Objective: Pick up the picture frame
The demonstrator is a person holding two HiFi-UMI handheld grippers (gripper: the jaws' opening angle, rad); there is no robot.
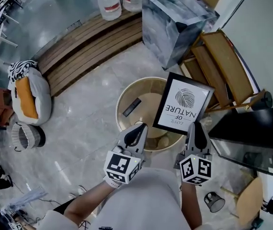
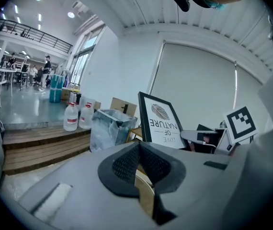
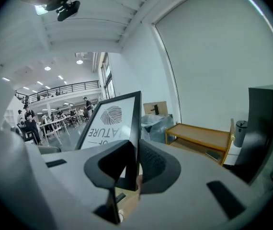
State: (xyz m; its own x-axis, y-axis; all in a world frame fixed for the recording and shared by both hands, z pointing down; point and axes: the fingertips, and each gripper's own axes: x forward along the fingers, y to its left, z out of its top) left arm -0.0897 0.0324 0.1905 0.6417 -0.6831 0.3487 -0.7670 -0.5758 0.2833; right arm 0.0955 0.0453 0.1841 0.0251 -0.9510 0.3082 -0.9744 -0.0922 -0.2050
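**Observer:** Status of the pick?

**Operator:** Entry. I have the right gripper (image 1: pixel 195 129) clamped on the near edge of the picture frame (image 1: pixel 183 104). In the right gripper view the black border sits between the pads, with the jaws narrowed to the frame's thickness. The frame hangs tilted in the air over the right part of the round wooden tub (image 1: pixel 119 104), print side up toward me. It touches nothing else that I can see.

**Observer:** And the left?

**Operator:** The left gripper (image 1: pixel 135 134) has its jaws together on nothing. It hangs just left of the frame, over the tub's near rim.

**Observer:** Which step, then?

**Operator:** I judge it to be the lift, with the grasp already made. I hold the frame by one edge only, so it may swing about the pads. The next move calls for a steady wrist and no loosening of the grip. It must also stay clear of the black unit (image 1: pixel 256 123) at right. The left could support the free edge if it sags.
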